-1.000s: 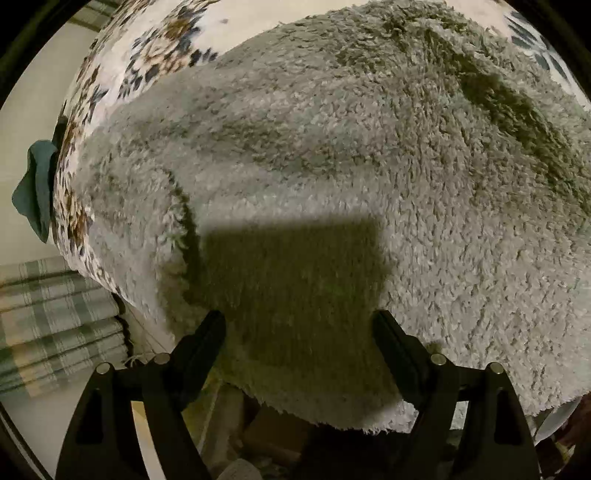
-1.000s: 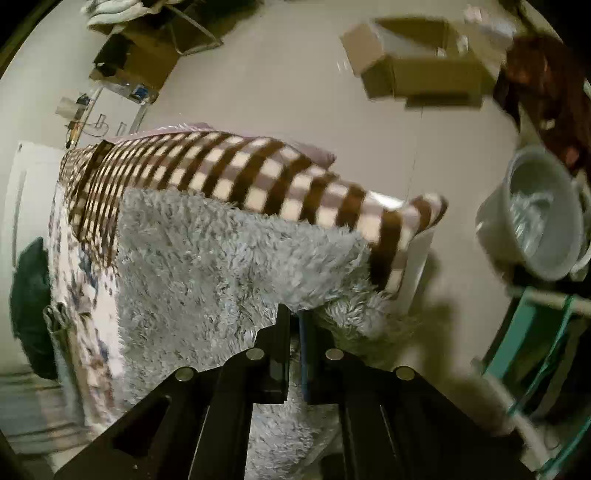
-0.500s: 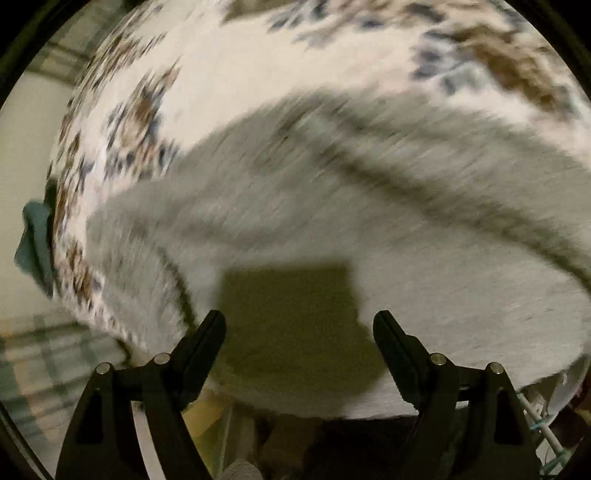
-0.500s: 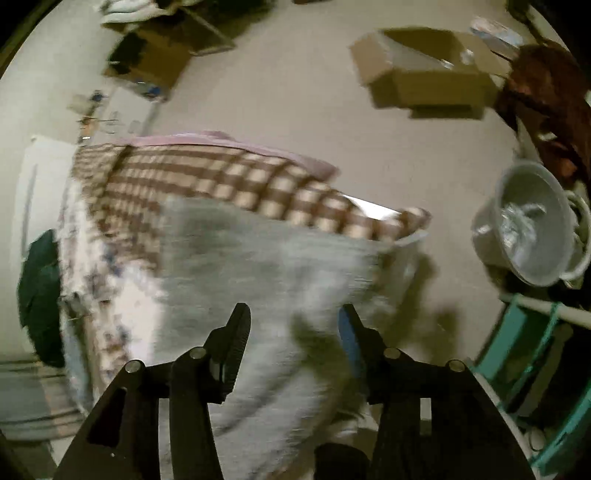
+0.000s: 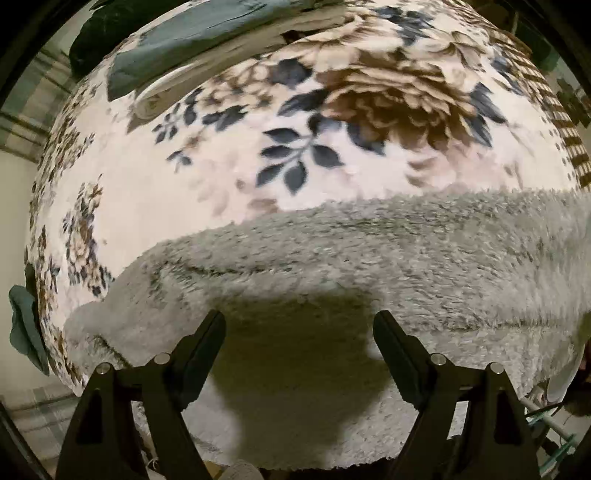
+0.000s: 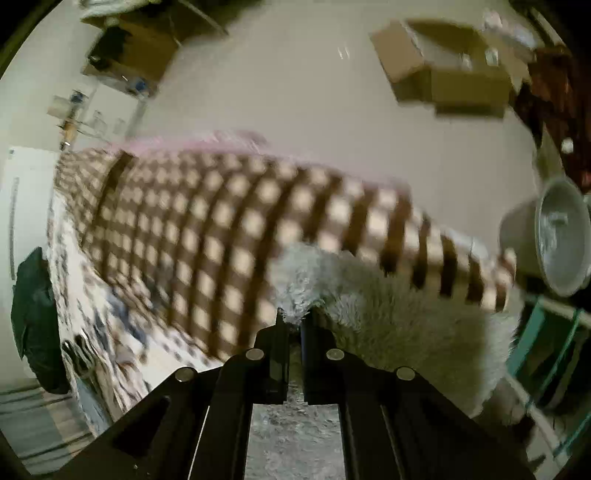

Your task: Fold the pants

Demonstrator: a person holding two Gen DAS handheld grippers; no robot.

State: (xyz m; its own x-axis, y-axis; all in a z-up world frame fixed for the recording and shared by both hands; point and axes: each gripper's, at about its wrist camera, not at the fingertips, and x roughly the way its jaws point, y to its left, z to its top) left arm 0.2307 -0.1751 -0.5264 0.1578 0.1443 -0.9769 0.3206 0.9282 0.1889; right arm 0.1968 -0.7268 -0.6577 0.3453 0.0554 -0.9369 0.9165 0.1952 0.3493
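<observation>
The fluffy grey pants (image 5: pixel 369 266) lie folded on the floral blanket (image 5: pixel 229 177), with a doubled edge across the near part of the left wrist view. My left gripper (image 5: pixel 299 325) is open just above the near fold and holds nothing. My right gripper (image 6: pixel 293 325) is shut on a tuft of the grey pants (image 6: pixel 303 288), whose fluffy body (image 6: pixel 406 325) hangs to the right of the fingers over the brown checked blanket (image 6: pixel 229 229).
A dark green cloth (image 5: pixel 207 33) lies at the far edge of the bed. In the right wrist view a cardboard box (image 6: pixel 443 74) sits on the floor, a grey basin (image 6: pixel 554 236) stands at the right, and a teal frame (image 6: pixel 535 350) is below it.
The right gripper opened half a second ago and has shut again on the pants edge. The left gripper stayed open while its view moved back, so more of the floral blanket shows beyond the pants.
</observation>
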